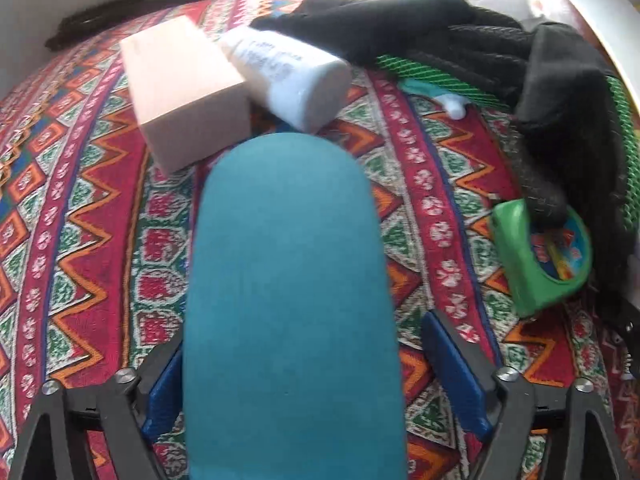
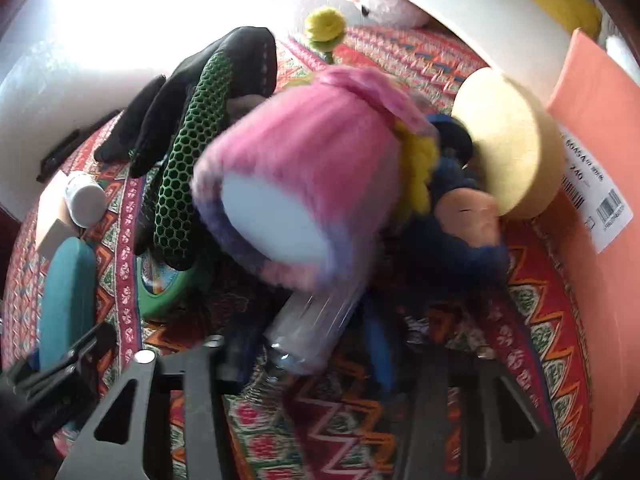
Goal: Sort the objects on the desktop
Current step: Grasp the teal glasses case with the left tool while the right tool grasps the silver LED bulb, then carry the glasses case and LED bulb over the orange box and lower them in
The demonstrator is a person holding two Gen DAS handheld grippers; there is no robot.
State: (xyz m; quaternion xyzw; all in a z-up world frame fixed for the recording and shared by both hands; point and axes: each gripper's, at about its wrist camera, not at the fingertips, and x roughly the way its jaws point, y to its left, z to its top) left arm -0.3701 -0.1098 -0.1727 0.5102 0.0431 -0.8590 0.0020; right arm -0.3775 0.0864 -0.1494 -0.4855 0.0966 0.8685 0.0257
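Note:
A teal oval case lies lengthwise on the patterned tablecloth between the fingers of my left gripper. A strip of cloth shows between the case and the right-hand blue pad, so the jaws stand open around it. The case also shows at the left edge of the right wrist view. My right gripper is shut on a clear plastic bottle-like piece that sticks out from under a blurred pink knitted cover with a white round end.
A beige box and a white bottle lie just beyond the case. Black-and-green gloves and a green round item sit to the right. A blue-haired doll, a yellow disc and an orange package crowd the right gripper's side.

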